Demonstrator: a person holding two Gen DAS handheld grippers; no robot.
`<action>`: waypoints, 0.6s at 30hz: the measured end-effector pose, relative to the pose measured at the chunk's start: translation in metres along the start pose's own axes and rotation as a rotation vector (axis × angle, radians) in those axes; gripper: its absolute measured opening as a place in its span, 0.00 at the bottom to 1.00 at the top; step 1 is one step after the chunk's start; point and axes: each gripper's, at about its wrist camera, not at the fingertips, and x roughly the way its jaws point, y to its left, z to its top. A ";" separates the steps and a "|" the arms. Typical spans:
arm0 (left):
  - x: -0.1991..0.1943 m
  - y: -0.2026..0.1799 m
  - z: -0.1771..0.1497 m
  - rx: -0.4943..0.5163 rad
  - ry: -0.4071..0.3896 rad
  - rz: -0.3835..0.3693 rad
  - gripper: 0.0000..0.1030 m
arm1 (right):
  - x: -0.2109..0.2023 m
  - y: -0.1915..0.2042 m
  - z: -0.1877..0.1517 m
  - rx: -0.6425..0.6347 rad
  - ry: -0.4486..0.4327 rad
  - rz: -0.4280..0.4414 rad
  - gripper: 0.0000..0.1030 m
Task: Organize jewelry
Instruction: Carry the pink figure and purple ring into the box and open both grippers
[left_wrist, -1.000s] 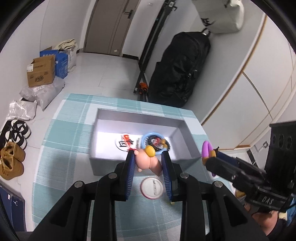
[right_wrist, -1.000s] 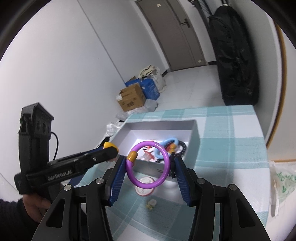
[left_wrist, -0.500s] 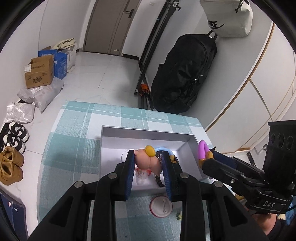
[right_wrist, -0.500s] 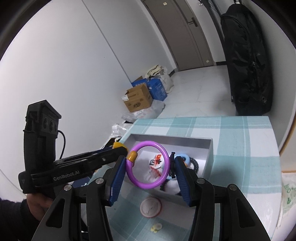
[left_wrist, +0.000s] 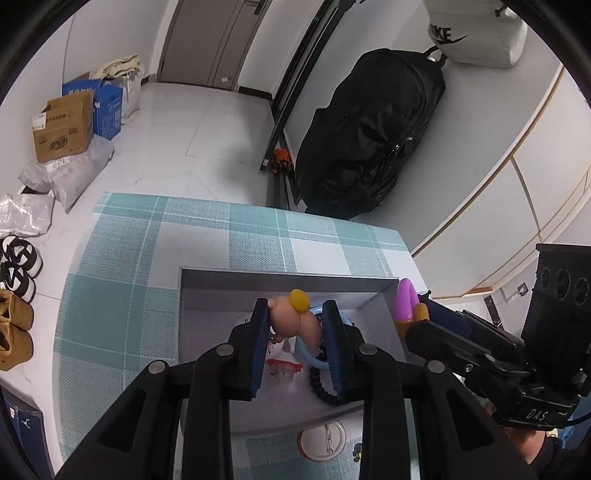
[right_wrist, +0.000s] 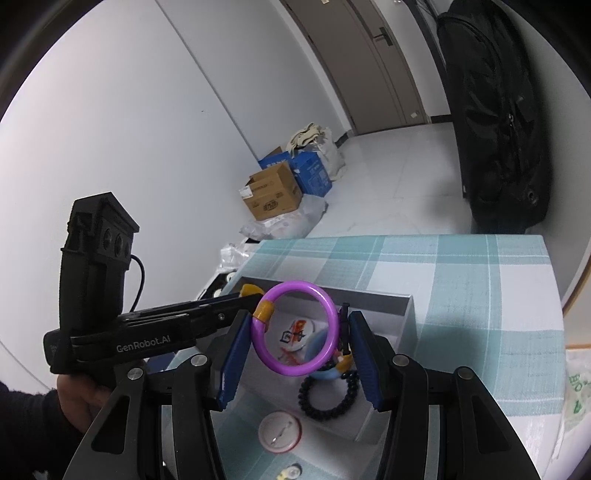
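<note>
My left gripper (left_wrist: 295, 325) is shut on a small pink figurine with a yellow cap (left_wrist: 293, 319), held over the open grey box (left_wrist: 288, 282). My right gripper (right_wrist: 295, 328) is shut on a purple ring with a yellow band (right_wrist: 293, 328), also above the grey box (right_wrist: 402, 328). Inside the box lie a black beaded bracelet (right_wrist: 327, 397), a light blue ring (right_wrist: 321, 374) and a white badge with a red print (right_wrist: 293, 332). In the left wrist view the right gripper (left_wrist: 410, 308) with the purple ring (left_wrist: 405, 302) hangs at the box's right wall.
A white round pin badge (right_wrist: 279, 432) lies on the teal checked cloth (right_wrist: 480, 288) in front of the box, with a small yellow trinket (right_wrist: 290, 472) nearer still. A black bag (left_wrist: 369, 136) stands beyond the table. Cartons (left_wrist: 62, 125) and shoes (left_wrist: 14, 325) sit on the floor at left.
Both grippers have moved forward over the box with their objects still held. The box and the white pin badge now appear lower and closer in both views.
</note>
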 end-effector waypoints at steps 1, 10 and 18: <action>0.002 0.000 0.000 -0.002 0.004 -0.001 0.22 | 0.001 -0.002 0.001 0.003 0.001 0.001 0.50; 0.012 0.000 0.002 -0.008 0.038 -0.005 0.22 | 0.008 -0.005 0.003 -0.003 0.020 0.002 0.50; 0.012 -0.005 0.002 0.006 0.035 -0.022 0.22 | 0.006 -0.005 0.003 -0.006 0.019 -0.004 0.50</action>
